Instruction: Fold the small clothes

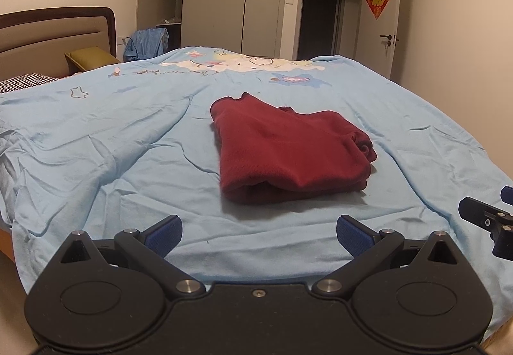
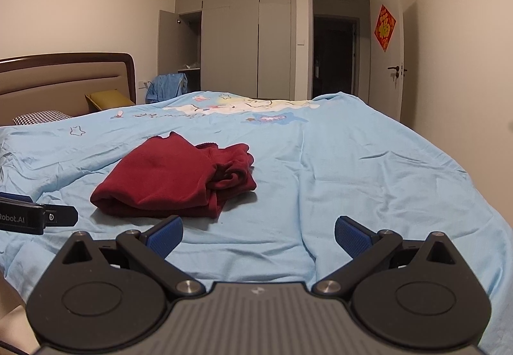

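Note:
A dark red garment [image 1: 285,149] lies folded into a thick bundle on the light blue bedsheet [image 1: 128,137]. In the right wrist view the same red garment [image 2: 173,177] sits left of centre. My left gripper [image 1: 259,236] hovers just in front of the bundle's near edge, open, with nothing between its blue pads. Open and empty too, my right gripper [image 2: 258,234] is to the right of the garment, over bare bedsheet [image 2: 352,162]. Each gripper shows at the edge of the other's view.
A brown headboard [image 1: 54,31], a checked pillow [image 1: 25,80] and an olive cushion [image 1: 91,58] lie at the far left. Blue cloth hangs on a chair [image 1: 147,42] by the open wardrobe [image 1: 173,2]. An open door [image 1: 381,18] is at the far right.

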`<action>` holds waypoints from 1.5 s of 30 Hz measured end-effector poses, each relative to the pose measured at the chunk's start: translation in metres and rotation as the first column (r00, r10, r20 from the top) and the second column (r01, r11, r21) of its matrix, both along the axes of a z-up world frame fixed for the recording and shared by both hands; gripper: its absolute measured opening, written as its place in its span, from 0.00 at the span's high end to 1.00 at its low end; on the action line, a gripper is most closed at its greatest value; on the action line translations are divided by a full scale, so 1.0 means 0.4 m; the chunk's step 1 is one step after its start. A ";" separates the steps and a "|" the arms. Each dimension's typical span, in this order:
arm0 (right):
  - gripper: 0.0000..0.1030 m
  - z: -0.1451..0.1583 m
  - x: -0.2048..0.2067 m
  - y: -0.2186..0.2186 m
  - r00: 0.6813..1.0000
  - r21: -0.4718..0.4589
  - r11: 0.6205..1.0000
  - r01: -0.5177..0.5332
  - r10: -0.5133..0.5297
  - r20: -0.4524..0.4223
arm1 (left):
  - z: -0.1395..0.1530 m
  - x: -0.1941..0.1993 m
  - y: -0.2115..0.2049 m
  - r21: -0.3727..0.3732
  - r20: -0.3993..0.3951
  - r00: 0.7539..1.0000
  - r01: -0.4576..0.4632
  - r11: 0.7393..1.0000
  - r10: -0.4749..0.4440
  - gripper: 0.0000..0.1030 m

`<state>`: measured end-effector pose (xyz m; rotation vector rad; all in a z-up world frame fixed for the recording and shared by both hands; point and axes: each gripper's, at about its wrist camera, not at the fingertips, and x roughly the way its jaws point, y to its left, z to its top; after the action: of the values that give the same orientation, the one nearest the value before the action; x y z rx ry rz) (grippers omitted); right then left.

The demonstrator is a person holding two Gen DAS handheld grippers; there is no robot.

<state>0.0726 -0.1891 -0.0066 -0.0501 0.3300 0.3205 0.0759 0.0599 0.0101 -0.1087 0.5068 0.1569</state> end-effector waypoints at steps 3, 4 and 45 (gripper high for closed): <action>0.00 -0.001 0.000 0.000 1.000 0.000 1.000 0.000 0.000 -0.001 | -0.002 0.003 0.001 -0.003 -0.004 1.000 -0.001 1.000 0.001 0.01; 0.00 -0.002 0.001 0.001 1.000 0.001 1.000 0.000 0.000 -0.002 | -0.003 0.003 0.001 -0.003 -0.007 1.000 -0.001 1.000 0.001 0.01; 0.00 -0.020 0.012 0.011 0.999 -0.005 1.000 -0.015 0.015 -0.037 | -0.024 0.018 0.005 -0.013 -0.041 0.999 0.003 1.000 -0.003 0.01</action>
<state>0.0776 -0.1846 -0.0148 -0.0514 0.3676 0.3356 0.0833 0.0620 0.0007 -0.1178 0.5487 0.1532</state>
